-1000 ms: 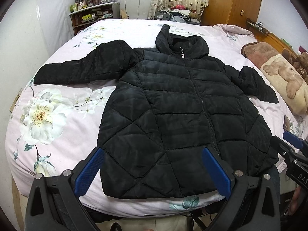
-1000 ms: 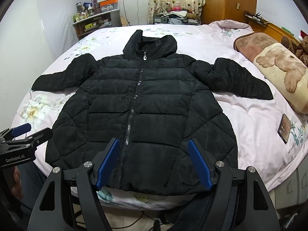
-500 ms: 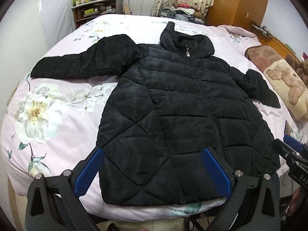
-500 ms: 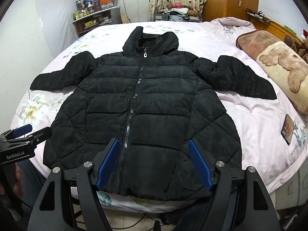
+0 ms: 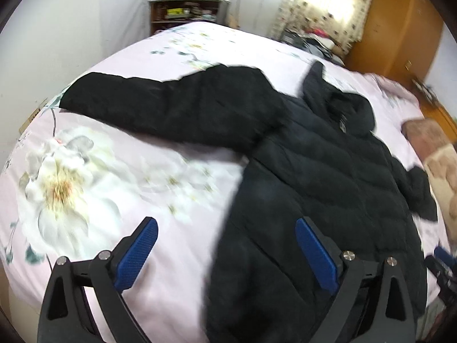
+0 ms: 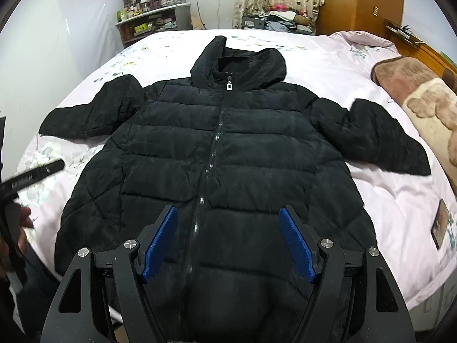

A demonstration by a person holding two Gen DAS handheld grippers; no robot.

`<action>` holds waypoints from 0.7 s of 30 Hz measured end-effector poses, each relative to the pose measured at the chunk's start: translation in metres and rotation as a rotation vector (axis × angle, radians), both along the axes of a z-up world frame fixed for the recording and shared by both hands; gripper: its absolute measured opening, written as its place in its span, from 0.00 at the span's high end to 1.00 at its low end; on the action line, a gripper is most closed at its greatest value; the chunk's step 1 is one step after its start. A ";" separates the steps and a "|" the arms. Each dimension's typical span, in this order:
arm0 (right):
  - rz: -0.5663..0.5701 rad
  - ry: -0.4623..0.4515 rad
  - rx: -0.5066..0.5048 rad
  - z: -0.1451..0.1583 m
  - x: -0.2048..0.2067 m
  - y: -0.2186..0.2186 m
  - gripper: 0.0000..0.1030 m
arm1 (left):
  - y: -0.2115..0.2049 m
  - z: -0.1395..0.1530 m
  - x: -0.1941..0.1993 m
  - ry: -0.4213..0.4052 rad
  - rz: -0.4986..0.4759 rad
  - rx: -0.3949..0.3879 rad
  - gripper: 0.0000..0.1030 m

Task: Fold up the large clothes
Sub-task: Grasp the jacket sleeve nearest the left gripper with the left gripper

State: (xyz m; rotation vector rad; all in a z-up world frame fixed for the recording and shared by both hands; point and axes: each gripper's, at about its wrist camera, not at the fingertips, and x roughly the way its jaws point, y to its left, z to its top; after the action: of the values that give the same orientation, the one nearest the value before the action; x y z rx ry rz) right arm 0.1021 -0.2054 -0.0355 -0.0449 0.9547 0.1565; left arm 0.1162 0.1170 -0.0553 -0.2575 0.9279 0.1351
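A black hooded puffer jacket (image 6: pixel 228 154) lies face up and zipped on the pink floral bedsheet (image 6: pixel 385 188), both sleeves spread out. My right gripper (image 6: pixel 228 234) hovers open above the jacket's lower front, astride the zipper, holding nothing. In the blurred left wrist view the jacket (image 5: pixel 328 185) fills the right half and its left sleeve (image 5: pixel 171 111) stretches toward the wall. My left gripper (image 5: pixel 228 245) is open over the jacket's left side edge, one finger above bare sheet, the other above the black fabric. The left gripper's body (image 6: pixel 31 175) also shows at the right wrist view's left edge, held by a hand.
A brown and cream bear-print blanket (image 6: pixel 422 100) lies on the bed's right side. A phone (image 6: pixel 441 223) rests on the sheet near the right edge. Shelves (image 6: pixel 154 25) and a wooden wardrobe (image 6: pixel 362 0) stand behind the bed; a white wall runs along the left.
My left gripper has swung quickly leftward and forward toward the jacket's left sleeve, blurring its view. My right gripper has edged closer over the jacket's hem. Both stay open.
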 end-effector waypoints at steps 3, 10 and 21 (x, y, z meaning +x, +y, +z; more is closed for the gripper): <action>0.010 0.014 -0.009 -0.008 0.019 0.008 0.29 | 0.029 -0.007 0.020 -0.003 0.039 -0.016 0.05; 0.028 0.037 -0.025 -0.026 0.057 0.022 0.29 | 0.112 -0.022 0.059 -0.033 0.212 -0.016 0.11; 0.008 0.088 -0.067 -0.054 0.093 0.024 0.29 | 0.205 -0.052 0.099 -0.061 0.392 0.005 0.15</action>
State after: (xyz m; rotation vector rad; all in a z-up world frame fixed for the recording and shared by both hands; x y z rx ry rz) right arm 0.1956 -0.1815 -0.0898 -0.1043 1.0476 0.1350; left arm 0.2150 0.3221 -0.1074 -0.4352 0.8084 0.4882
